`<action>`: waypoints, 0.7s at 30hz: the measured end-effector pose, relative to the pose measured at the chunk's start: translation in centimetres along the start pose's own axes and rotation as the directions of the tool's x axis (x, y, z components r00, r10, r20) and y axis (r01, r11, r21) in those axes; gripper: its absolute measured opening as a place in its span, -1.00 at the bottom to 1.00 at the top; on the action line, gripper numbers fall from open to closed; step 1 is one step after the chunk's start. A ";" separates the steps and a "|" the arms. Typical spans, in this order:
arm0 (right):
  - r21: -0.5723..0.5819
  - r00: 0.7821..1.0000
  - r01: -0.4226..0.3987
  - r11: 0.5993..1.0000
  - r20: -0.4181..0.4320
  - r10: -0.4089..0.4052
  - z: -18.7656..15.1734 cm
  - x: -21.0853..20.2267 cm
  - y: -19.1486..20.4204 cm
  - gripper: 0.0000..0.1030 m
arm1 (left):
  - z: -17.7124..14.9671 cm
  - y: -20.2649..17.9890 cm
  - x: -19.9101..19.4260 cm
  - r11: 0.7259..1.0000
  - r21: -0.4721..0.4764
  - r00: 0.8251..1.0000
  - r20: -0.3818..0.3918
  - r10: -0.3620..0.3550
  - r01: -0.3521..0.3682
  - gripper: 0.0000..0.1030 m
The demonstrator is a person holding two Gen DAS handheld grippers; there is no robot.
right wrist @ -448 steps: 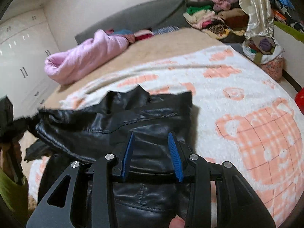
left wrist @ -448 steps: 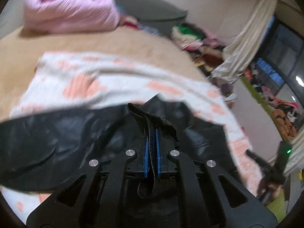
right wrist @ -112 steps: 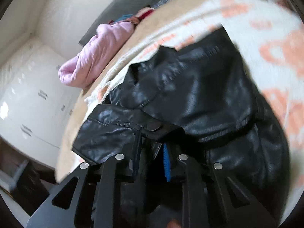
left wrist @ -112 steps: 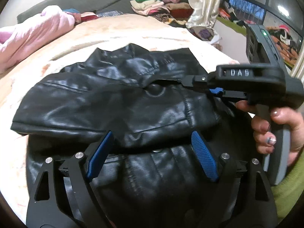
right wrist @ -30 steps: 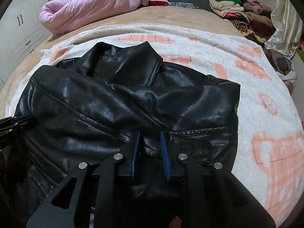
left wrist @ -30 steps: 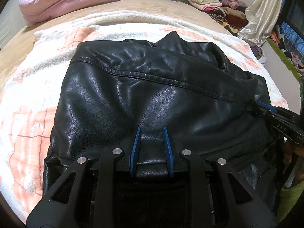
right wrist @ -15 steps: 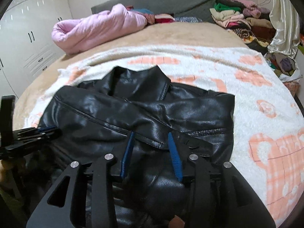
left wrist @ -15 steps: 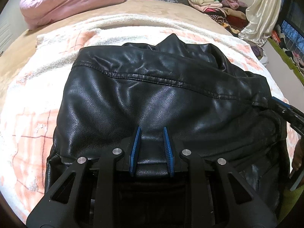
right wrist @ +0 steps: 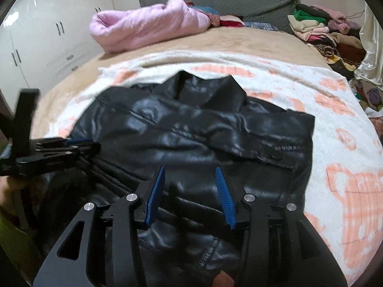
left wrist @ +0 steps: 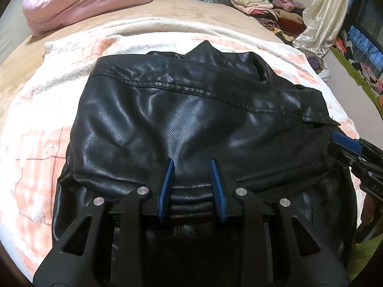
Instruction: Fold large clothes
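Left wrist: one black jacket [left wrist: 191,119] (folded), two grippers.

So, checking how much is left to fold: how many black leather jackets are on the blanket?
1: the black leather jacket lies mid-blanket, already folded over itself. Anything beneath it stays hidden.

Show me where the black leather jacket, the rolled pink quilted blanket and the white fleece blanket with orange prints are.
black leather jacket [left wrist: 191,119]: left wrist view, middle of its folded back panel.
rolled pink quilted blanket [right wrist: 148,28]: right wrist view, middle of the roll.
white fleece blanket with orange prints [right wrist: 347,179]: right wrist view, bare part right of the jacket.
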State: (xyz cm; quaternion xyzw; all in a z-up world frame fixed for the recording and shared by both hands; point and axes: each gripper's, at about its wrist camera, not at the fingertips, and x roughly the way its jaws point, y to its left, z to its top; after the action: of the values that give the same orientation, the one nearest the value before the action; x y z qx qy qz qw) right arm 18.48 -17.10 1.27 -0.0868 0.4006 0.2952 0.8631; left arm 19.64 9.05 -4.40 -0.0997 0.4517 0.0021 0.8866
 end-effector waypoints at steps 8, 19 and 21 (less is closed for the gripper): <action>0.052 0.993 0.065 0.996 -0.100 -0.060 -2.0 3.0 -1.2 -0.18 | -0.3 -0.3 0.2 1.000 0.013 1.000 0.003 0.010 -0.011 -0.55; 0.075 0.999 0.025 0.997 0.019 -0.026 -2.7 -0.2 -0.2 0.25 | -0.4 -1.1 -0.8 1.000 0.031 1.000 0.013 0.002 -0.002 -0.31; 0.067 0.999 0.024 0.997 0.032 -0.026 -2.8 -0.6 0.0 0.30 | -0.3 -1.4 -1.0 0.999 0.041 1.000 0.018 0.003 -0.004 -0.24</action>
State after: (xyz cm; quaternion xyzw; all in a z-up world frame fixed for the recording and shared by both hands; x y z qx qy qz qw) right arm 16.37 -18.42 -0.08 -0.0582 0.3950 0.2724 0.8755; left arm 18.92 7.68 -3.53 -0.0807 0.4441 -0.0046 0.8923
